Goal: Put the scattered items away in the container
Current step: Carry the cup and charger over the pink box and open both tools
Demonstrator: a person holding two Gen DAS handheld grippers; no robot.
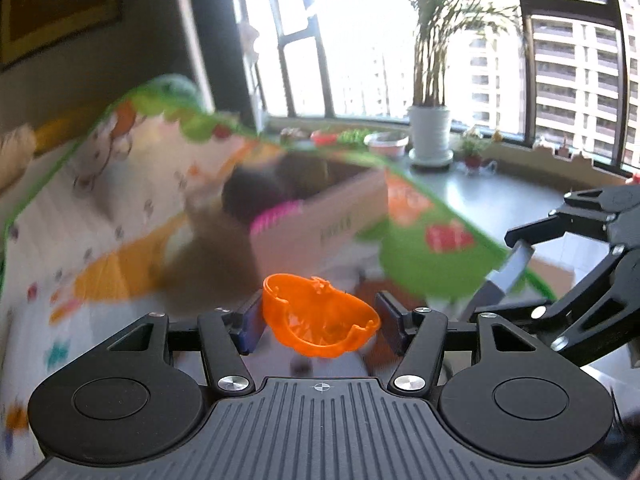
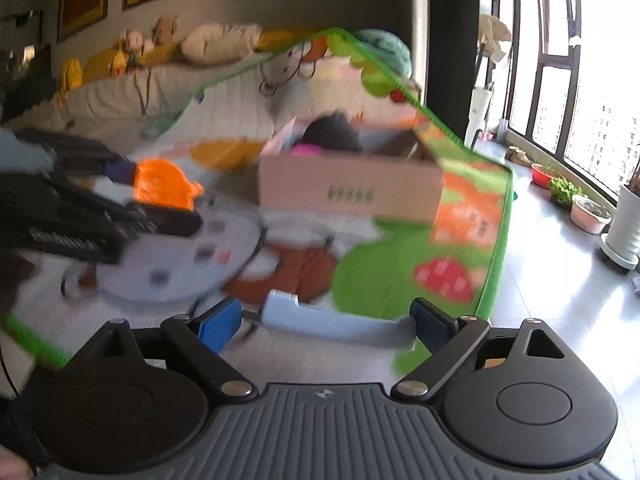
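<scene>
My left gripper (image 1: 320, 322) is shut on an orange translucent plastic toy shell (image 1: 318, 316) and holds it above the play mat. It also shows in the right wrist view (image 2: 164, 188) at the left. My right gripper (image 2: 324, 324) is shut on a long light-blue plastic piece (image 2: 336, 322) held crosswise between its fingers. The right gripper shows in the left wrist view (image 1: 516, 264) at the right. An open cardboard box (image 1: 320, 216) (image 2: 352, 188) stands on the mat ahead, with a dark item and a pink item inside.
A colourful play mat (image 2: 400, 272) with a green border covers the floor. A sofa with cushions (image 2: 140, 76) lies behind it. Plant pots (image 1: 430, 132) and small bowls (image 2: 588, 212) stand along the window on the grey floor.
</scene>
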